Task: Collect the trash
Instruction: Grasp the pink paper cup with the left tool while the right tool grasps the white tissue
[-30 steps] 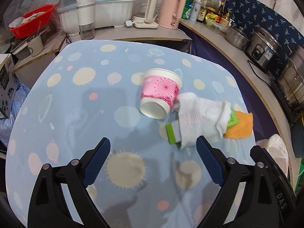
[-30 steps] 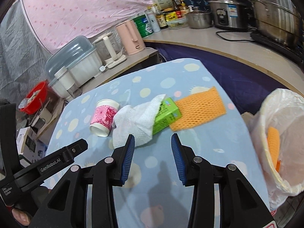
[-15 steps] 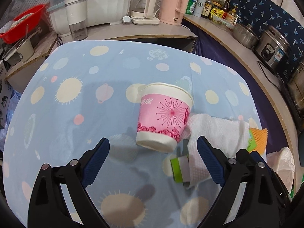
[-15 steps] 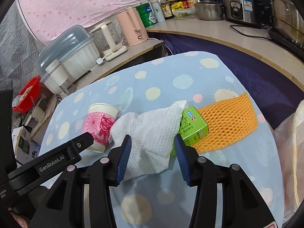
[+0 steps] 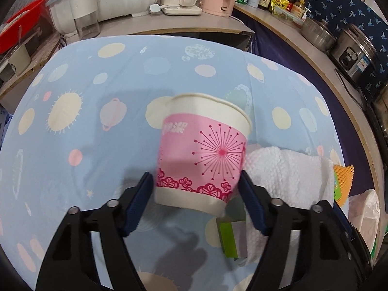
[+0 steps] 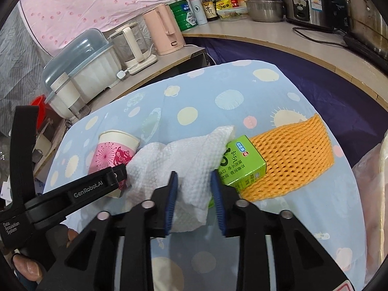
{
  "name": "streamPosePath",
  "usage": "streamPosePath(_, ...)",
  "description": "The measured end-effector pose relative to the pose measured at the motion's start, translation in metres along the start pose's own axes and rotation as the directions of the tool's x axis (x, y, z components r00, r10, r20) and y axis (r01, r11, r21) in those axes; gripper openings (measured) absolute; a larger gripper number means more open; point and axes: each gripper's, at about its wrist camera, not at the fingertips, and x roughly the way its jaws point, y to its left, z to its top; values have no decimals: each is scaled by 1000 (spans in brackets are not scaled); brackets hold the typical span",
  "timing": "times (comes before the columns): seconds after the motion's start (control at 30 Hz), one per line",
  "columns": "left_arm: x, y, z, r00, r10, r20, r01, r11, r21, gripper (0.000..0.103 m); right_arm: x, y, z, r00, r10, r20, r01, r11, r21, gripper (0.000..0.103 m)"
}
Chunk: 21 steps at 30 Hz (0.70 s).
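Left gripper (image 5: 196, 189) jaws had just been closing, clamped on the pink paper cup's (image 5: 203, 155) base. Right gripper (image 6: 194, 189) jaws had just been closing, apparently pinching the white paper towel (image 6: 179, 160) just beside the cup, draped over the green carton (image 6: 242, 165).

Not much readable text here tbh. Clearest one is "GenRobot.AI" in white on the black arm of the left gripper (image 6: 120, 172), seen from the right wrist view. Further down that same black body, toward its lower left end, there's small white print saying "Data Acquisition System". The green carton (image 6: 242, 163), just right of the white paper towel (image 6: 184, 155), has Chinese characters and a big dark "10"-ish mark, can't make them out properly. The pink paper cup (image 5: 202, 160) has pale characters on its pink band, too blurry.
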Motion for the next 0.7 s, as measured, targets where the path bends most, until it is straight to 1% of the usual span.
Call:
streamPosePath(0.03,1,0,-1,1000,2,-4,-2,1000,2,60,0,-1,-1,1000,3,-3,-3,1000,3,11)
streamPosePath(0.07,1,-1,-2,1000,-1,-7,1,1000,1,57,-1,-2,-2,1000,6,-6,-6,1000,5,10)
streamPosePath(0.13,-1,-1,-4,1000,-5,-7,5,1000,0,57,-4,-2,-4,1000,16,-7,-16,1000,4,6)
streamPosePath(0.23,-10,0,-7,1000,-9,8,9,1000,-3,57,-16,-1,-6,999,32,12,-32,999,-3,5)
streamPosePath(0.43,-42,3,-17,998,-33,47,34,999,-12,57,-62,-2,-3,994,59,92,-60,998,2,5)
streamPosePath(0.7,-93,-1,-42,994,-67,86,67,998,-5,57,-124,-19,-7,983,48,179,-54,998,33,5)
